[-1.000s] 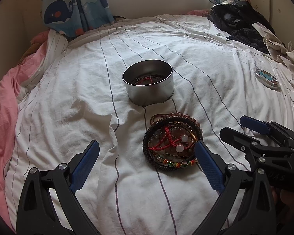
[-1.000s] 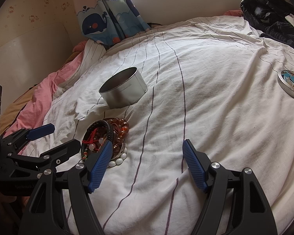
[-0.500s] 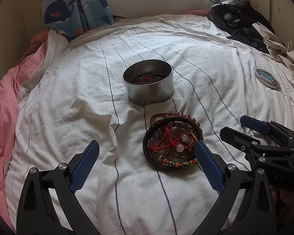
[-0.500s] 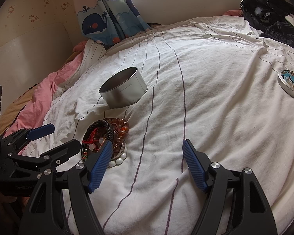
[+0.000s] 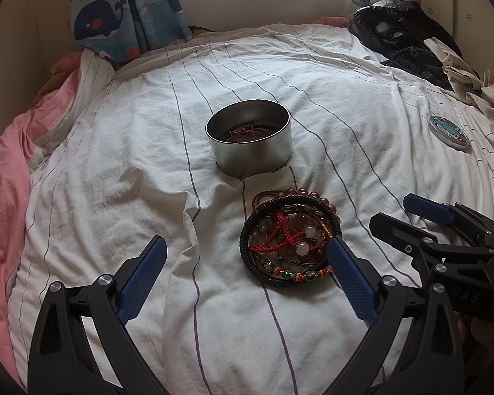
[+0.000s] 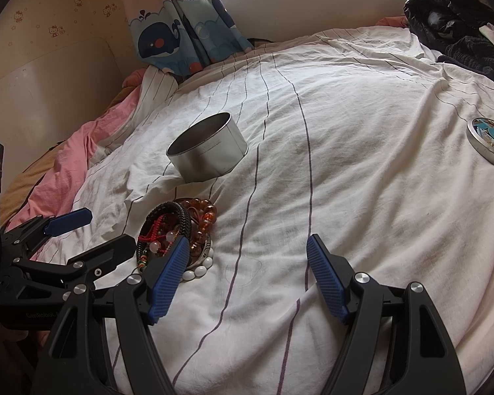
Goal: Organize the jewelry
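Silver tin (image 5: 249,146) frame centre, bracelets (image 5: 289,238) heaped just below it. Left gripper (image 5: 245,265) and right gripper (image 6: 245,265) both wide, empty, above sheet (image 5: 115,171).

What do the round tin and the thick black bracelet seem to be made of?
The tin looks like thin metal with a dull silver finish; its wall gives soft reflections. The black bracelet looks like braided leather or cord, matte, with a woven pattern; which one is unclear.

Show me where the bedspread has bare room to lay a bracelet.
Free: the sheet left of the tin, toward the pink quilt, and the stretch between tin and lid. Crowded: the bracelet pile just below the tin.
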The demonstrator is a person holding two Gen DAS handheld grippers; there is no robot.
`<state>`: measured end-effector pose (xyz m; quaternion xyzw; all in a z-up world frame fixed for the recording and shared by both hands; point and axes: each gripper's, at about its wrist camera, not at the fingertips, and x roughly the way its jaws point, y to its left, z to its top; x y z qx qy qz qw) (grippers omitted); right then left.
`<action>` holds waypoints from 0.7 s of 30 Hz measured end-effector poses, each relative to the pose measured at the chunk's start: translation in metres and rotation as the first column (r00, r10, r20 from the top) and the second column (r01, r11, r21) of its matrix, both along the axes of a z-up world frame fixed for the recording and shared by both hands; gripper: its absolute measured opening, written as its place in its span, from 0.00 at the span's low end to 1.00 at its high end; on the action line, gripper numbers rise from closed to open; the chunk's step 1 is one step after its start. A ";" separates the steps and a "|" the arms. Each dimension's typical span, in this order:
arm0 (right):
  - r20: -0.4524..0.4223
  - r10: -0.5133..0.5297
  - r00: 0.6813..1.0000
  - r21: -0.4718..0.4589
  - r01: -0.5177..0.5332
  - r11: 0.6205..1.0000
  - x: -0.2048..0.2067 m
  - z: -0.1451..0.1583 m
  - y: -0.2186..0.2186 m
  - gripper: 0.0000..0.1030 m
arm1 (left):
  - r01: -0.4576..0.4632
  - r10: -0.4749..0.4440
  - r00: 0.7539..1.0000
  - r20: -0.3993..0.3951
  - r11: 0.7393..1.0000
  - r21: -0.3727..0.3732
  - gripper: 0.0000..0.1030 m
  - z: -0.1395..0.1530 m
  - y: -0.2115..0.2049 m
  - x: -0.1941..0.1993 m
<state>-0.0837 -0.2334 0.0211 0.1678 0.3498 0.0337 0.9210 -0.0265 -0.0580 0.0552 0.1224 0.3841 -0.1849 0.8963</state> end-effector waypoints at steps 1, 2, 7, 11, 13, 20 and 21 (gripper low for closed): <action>0.000 0.000 1.000 0.000 0.000 1.000 0.000 0.000 0.000 0.69 | 0.000 0.000 1.000 0.000 1.000 0.000 0.91 0.000 0.000 0.000; 0.000 0.000 1.000 0.000 0.000 1.000 0.000 0.000 0.000 0.69 | 0.000 0.000 1.000 0.000 1.000 0.000 0.91 0.000 0.000 0.000; 0.000 0.000 1.000 0.000 0.000 1.000 0.001 0.000 -0.001 0.69 | 0.000 0.000 1.000 0.000 1.000 0.000 0.91 0.000 0.000 0.000; 0.000 0.000 1.000 0.000 0.000 1.000 0.000 0.000 0.000 0.69 | 0.000 0.000 1.000 0.000 1.000 0.001 0.91 0.000 0.000 0.000; 0.000 0.000 1.000 0.000 0.000 1.000 0.000 0.000 0.000 0.69 | 0.000 0.000 1.000 -0.001 1.000 0.000 0.91 0.000 0.000 0.001; 0.000 0.000 1.000 0.000 0.000 1.000 0.001 0.000 -0.001 0.69 | 0.001 -0.001 1.000 -0.002 1.000 0.001 0.92 -0.001 0.000 0.000; 0.000 0.000 1.000 0.000 0.000 1.000 0.000 0.000 -0.001 0.69 | 0.001 -0.001 1.000 -0.002 1.000 0.001 0.92 0.000 0.000 0.000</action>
